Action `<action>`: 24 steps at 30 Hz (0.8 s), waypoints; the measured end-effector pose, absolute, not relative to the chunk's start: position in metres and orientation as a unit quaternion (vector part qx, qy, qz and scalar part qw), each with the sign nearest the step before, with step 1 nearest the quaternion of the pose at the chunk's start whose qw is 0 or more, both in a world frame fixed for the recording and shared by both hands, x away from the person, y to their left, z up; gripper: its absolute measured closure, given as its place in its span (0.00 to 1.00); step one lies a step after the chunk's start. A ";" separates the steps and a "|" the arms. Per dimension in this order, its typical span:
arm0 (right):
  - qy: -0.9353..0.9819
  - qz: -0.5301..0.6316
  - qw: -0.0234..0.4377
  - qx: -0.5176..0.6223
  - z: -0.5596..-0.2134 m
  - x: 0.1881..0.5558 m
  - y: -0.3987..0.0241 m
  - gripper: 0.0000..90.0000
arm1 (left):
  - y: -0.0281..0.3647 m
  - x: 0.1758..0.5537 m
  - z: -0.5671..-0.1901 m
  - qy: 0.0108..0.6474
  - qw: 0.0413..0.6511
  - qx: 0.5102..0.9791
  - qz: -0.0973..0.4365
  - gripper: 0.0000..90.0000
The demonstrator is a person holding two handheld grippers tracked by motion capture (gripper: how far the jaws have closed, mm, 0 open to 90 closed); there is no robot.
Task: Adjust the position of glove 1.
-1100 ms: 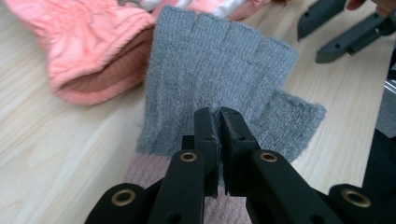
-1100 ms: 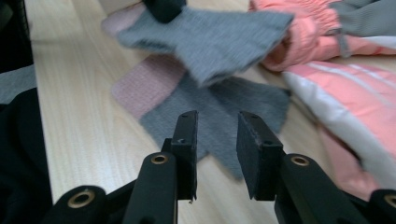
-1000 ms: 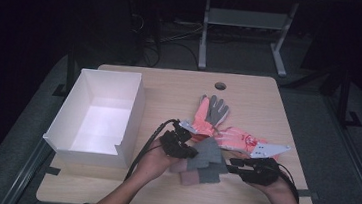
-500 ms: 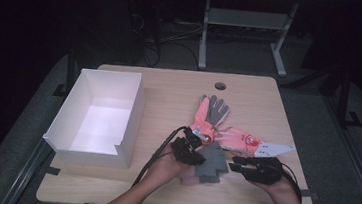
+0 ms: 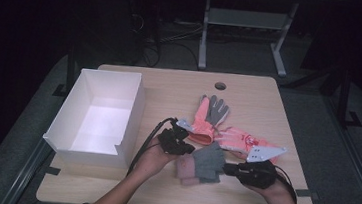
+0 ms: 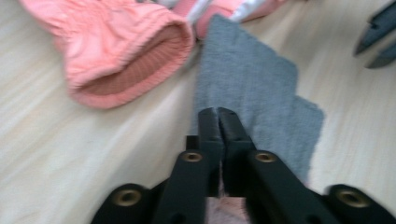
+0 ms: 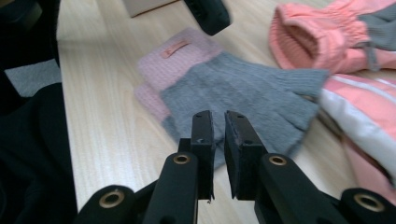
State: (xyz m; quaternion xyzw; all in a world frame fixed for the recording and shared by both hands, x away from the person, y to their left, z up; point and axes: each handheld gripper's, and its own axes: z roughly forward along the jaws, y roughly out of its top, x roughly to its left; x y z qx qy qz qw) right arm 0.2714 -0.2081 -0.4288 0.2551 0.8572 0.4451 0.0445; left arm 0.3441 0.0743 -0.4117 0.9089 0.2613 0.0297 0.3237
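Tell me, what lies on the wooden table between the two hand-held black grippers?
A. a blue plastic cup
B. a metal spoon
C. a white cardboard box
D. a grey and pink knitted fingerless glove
D: the grey and pink knitted fingerless glove lies flat on the wooden table between the left gripper and the right gripper, while the white cardboard box stands off to the left.

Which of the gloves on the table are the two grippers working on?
The flat grey knitted glove with a pink cuff, nearest the person. The left gripper and right gripper sit at its edges; the puffy pink gloves lie beyond it.
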 end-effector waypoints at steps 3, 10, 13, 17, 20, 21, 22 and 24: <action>0.860 0.441 0.039 0.253 -0.431 0.270 -0.205 0.89 | 0.080 0.348 -0.416 0.267 0.326 0.907 0.023 0.80; 0.864 0.431 0.040 0.257 -0.434 0.272 -0.205 0.91 | 0.083 0.349 -0.429 0.267 0.314 0.911 -0.025 0.84; 0.868 0.423 0.037 0.256 -0.437 0.272 -0.203 0.93 | 0.083 0.343 -0.427 0.265 0.312 0.912 -0.035 0.86; 0.873 0.415 0.035 0.254 -0.440 0.273 -0.199 0.93 | 0.084 0.333 -0.428 0.267 0.307 0.912 -0.044 0.86; 0.874 0.413 0.034 0.254 -0.441 0.273 -0.198 0.93 | 0.086 0.325 -0.428 0.261 0.305 0.915 -0.043 0.86; 0.874 0.413 0.034 0.254 -0.441 0.273 -0.198 0.93 | 0.086 0.325 -0.428 0.261 0.305 0.915 -0.043 0.83; 0.873 0.414 0.037 0.254 -0.440 0.273 -0.199 0.93 | 0.085 0.323 -0.425 0.256 0.309 0.915 -0.034 0.78; 0.872 0.415 0.039 0.257 -0.440 0.273 -0.200 0.90 | 0.081 0.322 -0.421 0.253 0.323 0.911 -0.029 0.67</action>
